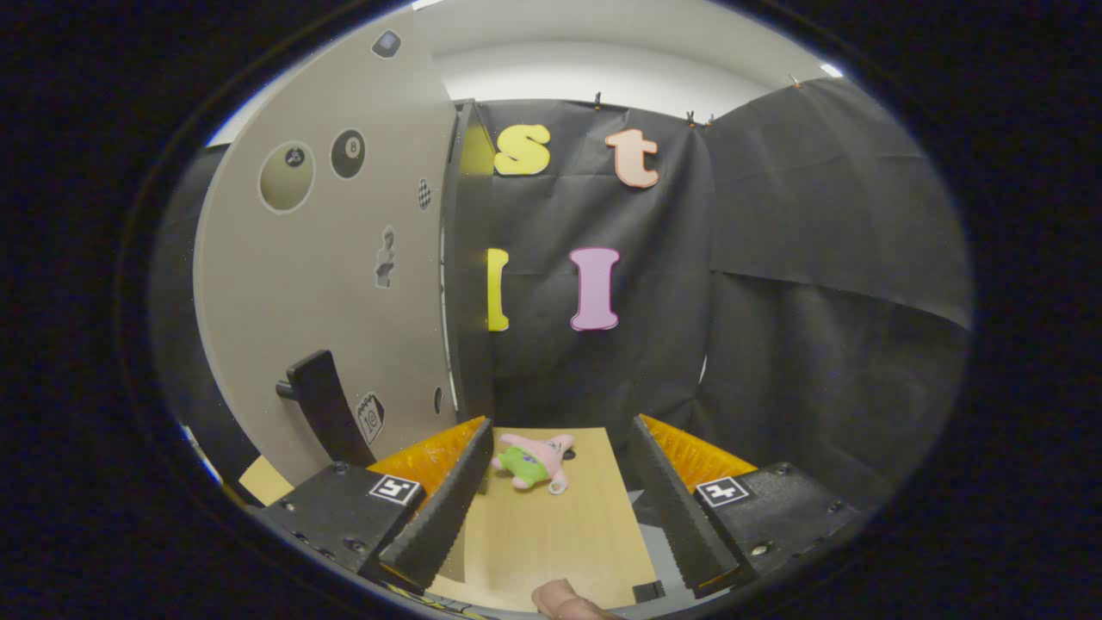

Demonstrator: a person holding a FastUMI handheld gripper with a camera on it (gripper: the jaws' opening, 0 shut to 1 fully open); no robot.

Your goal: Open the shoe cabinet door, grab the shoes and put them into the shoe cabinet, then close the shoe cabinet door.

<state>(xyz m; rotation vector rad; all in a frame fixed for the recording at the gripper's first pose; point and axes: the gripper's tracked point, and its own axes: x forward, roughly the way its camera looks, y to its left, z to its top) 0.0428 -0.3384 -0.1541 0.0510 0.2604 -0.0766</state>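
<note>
Your gripper (560,482) holds its fingers apart, gripping nothing. The cabinet door (327,284), with its dark handle (323,405), stands beside the left finger. A plush toy (532,461) lies at the wooden board's (551,542) far edge.

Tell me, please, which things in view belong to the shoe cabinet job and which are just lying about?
Job:
- cabinet door, beside the gripper
- its dark handle
- gripper, open, nothing between its fingers

Lying about:
- pink and green plush toy on the wooden tabletop, just ahead of the fingers
- stickers on the door
</note>
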